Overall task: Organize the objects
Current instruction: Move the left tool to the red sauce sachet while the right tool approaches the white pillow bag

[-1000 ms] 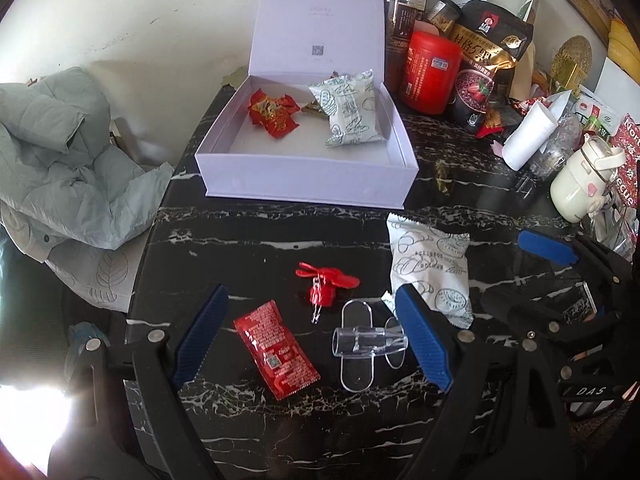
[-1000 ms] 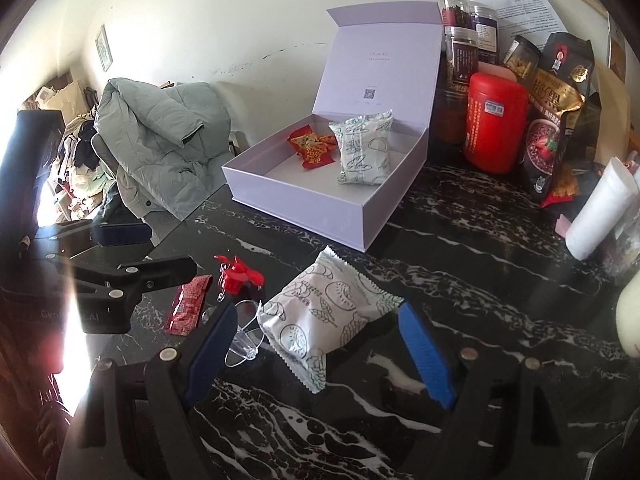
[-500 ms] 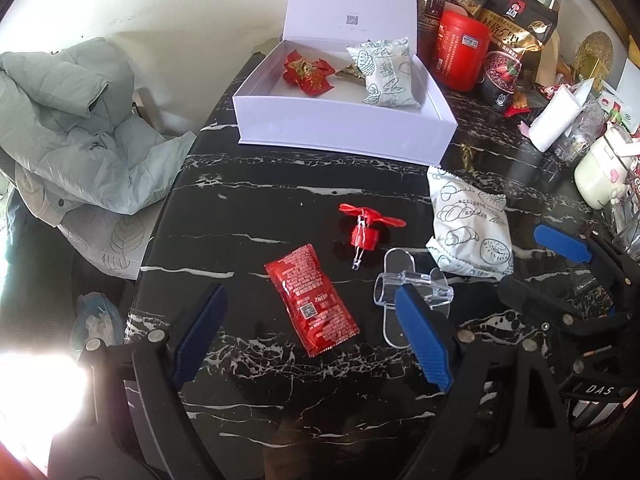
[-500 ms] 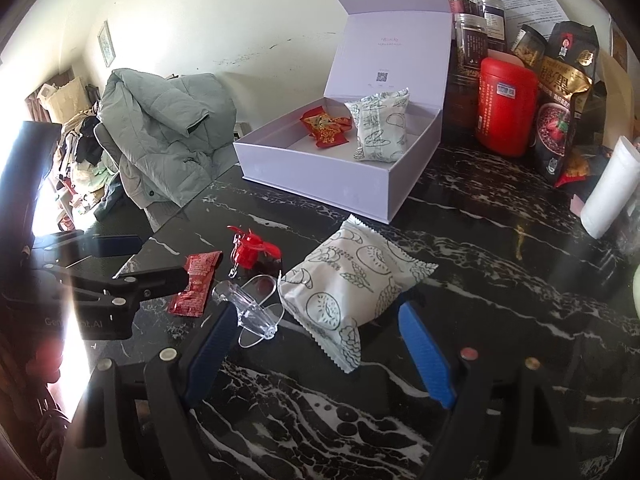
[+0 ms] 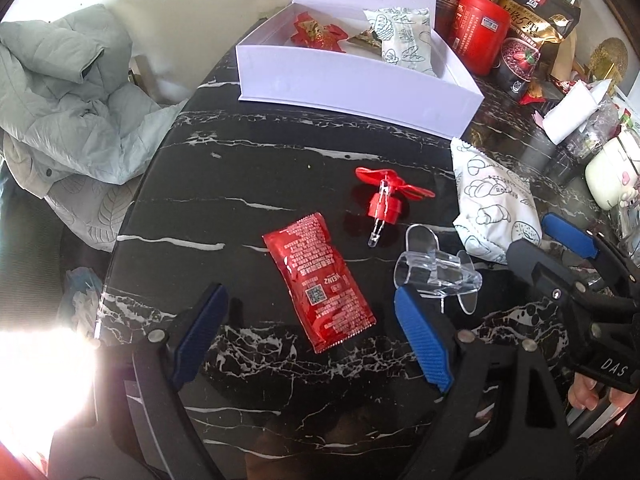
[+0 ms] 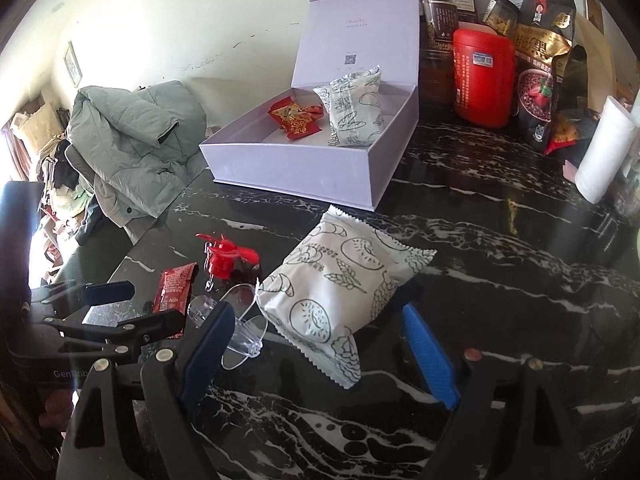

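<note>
Both grippers dropped closer; ketchup packet (image 5: 319, 281) lies lengthwise between left fingers (image 5: 422, 342).

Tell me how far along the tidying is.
Partly done: the lavender box already holds a red candy packet and one bread pouch. Nothing is gripped; both tools are open. Left on the table: second bread pouch, ketchup sachet, red clip, clear stand.

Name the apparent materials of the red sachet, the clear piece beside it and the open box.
Red sachet: glossy plastic or foil film, crimped ends, printed text. Clear piece: rigid transparent plastic, probably acrylic; the tabletop shows through. Open box: matte lilac board, likely paper-covered card, with crisp folded edges.
</note>
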Motion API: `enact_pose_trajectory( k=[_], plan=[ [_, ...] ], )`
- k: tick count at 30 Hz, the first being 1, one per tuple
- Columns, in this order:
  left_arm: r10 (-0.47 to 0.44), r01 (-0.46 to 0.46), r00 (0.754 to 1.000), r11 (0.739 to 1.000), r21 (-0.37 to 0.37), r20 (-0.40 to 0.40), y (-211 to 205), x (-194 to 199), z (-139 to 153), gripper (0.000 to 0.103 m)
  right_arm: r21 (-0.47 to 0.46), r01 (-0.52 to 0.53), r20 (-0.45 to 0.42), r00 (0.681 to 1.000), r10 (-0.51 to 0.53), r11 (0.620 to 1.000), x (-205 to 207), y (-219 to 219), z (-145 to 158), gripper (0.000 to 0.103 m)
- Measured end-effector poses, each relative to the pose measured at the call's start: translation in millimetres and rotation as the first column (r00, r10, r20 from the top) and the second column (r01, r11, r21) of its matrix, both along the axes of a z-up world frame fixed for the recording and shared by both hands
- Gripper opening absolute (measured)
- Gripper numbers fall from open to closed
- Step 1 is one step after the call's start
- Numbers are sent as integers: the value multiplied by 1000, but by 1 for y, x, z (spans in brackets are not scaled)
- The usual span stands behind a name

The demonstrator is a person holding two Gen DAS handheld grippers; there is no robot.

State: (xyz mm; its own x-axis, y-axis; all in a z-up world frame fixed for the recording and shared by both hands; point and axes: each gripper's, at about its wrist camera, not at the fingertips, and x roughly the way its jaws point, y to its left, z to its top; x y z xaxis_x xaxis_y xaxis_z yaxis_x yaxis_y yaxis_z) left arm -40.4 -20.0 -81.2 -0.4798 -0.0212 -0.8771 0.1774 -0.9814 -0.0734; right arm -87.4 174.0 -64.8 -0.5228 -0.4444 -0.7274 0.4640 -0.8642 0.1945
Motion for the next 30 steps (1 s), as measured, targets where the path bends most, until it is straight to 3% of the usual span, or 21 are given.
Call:
enact_pose_trajectory(
  k=[4, 9, 17, 25, 30],
  plan=[
    [9, -9, 1000, 1000, 16, 18, -1, -5, -8, 85, 0, 34, 20, 999, -34, 999, -10, -3, -2, 87],
    [8, -7, 1000, 999, -43, 24, 1, -8, -10, 85, -3, 58, 45, 997, -58, 998, -19, -9, -5, 88],
    [-5, 7, 1000, 998, -59, 21, -6, -5, -9, 76, 7, 72, 101, 992, -73, 997, -25, -8, -17, 88],
    [31, -29, 999, 997, -69, 32, -23, 2, -7, 76, 51, 62, 52, 997, -65, 997, -13, -3, -12, 88],
    [-22, 23, 1000, 999, -40, 15, -22, 2, -7, 76, 34, -10, -4, 1000, 10, 999, -9, -8, -6, 88]
  ],
)
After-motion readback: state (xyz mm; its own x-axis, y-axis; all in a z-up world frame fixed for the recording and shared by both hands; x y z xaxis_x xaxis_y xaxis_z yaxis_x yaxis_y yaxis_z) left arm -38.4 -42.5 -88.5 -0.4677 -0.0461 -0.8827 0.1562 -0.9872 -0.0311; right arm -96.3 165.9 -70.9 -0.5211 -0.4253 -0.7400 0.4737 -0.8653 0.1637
